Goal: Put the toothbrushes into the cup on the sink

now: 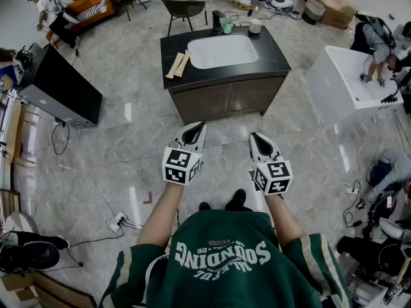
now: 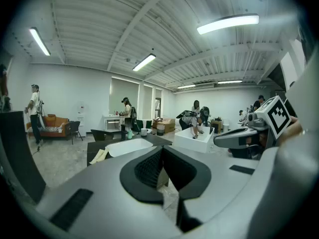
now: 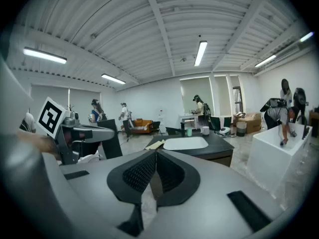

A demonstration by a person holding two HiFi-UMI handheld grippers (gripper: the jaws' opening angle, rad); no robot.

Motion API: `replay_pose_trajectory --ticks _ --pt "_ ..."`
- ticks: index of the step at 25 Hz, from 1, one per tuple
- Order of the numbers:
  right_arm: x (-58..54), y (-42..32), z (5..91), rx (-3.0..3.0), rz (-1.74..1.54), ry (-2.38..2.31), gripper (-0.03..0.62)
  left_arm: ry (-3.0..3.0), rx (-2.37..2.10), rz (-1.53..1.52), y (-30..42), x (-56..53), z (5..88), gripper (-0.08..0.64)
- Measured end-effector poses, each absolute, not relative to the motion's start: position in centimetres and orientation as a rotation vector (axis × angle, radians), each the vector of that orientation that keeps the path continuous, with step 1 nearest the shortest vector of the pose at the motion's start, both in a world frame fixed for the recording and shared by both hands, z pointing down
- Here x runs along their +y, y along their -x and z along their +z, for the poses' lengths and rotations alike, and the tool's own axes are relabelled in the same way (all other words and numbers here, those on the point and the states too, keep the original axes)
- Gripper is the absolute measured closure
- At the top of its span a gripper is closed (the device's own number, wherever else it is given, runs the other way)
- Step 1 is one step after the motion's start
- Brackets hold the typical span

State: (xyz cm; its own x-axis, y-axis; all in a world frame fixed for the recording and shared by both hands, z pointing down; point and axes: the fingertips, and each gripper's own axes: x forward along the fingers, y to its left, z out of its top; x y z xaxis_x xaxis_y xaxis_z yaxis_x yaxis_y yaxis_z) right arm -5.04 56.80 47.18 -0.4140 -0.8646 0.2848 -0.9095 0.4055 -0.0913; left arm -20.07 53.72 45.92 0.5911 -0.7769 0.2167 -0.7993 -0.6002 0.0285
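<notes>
**Fingers.** The left gripper [image 1: 194, 130] had its fingers [image 2: 146, 169] pressed together with nothing between them. The right gripper [image 3: 154, 153] had its fingers [image 3: 135, 174] pressed together in the same way and also held nothing.

**Position.** In the head view, both grippers sat side by side at the centre of the frame, apart from each other. They were over the grey marble floor [image 1: 128, 140] and well short of the table [image 1: 275, 55].

**Count.**
- Grippers: two.
- Toothbrushes: two.
- Cups: two.
- Basin: one.
- Tap: one.

**Task items.** The toothbrushes [image 1: 178, 64] were long, flat and pale cream. They lay side by side at a slight slant on the dark table in the upper middle of the head view, just left of the white basin [image 1: 221, 50]. Whether they touched each other could not be told, and finer detail was too small to make out.

The green cup [image 1: 227, 26] stood at the far edge of the table, just beside the dark tap [image 1: 217, 19]. The white cup [image 1: 255, 25] stood to its right, apart from it. Both toothbrushes lay well apart from either cup.

**Surroundings.** A black panel [image 1: 61, 85] stood at the left of the frame. At the right was a white unit [image 1: 340, 76] with a person [image 1: 376, 40] bending over it.
</notes>
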Motion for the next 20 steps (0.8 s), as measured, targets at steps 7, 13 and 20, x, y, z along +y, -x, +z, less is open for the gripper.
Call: replay_pose_trajectory --ticks 7,13,20 --pt "55.0 3.8 47.3 -2.457 0.377 -1.597 0.549 -2.686 -1.332 0.285 19.0 52.4 45.9 0.548" --pt "53.8 3.5 48.0 -2.455 0.404 -1.585 0.549 -2.669 -1.331 0.288 18.6 51.4 46.5 0.548" --pt "52.2 2.6 48.5 -2.461 0.418 -1.571 0.549 -2.649 -1.340 0.308 17.7 49.9 47.1 0.549"
